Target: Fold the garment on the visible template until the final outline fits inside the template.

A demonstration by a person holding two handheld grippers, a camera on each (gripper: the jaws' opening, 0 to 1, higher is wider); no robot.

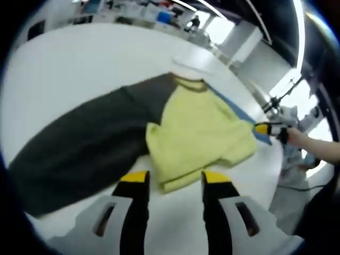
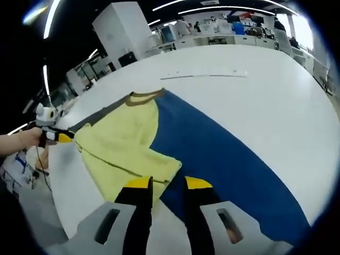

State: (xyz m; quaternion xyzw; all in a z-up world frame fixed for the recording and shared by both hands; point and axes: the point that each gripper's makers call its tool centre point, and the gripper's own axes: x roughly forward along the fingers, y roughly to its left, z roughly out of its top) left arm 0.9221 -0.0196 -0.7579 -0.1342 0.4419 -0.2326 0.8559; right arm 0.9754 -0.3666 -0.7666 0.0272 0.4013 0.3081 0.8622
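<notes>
A large white bench (image 1: pixel 79 58) carries everything. In the left gripper view a dark grey sheet (image 1: pixel 79 143) lies flat on it, running from the lower left of the frame up to the centre, and a thin strip of blue sheet (image 1: pixel 236 111) shows at centre right. A yellow garment (image 1: pixel 199 135) lies folded on top, mid-frame. In the right gripper view the blue sheet (image 2: pixel 223 154) spreads from the centre to the lower right, the garment (image 2: pixel 125 143) left of centre overlapping its edge, and a row of white papers (image 2: pixel 204 73) lies on the bench (image 2: pixel 276 90) near the upper centre
</notes>
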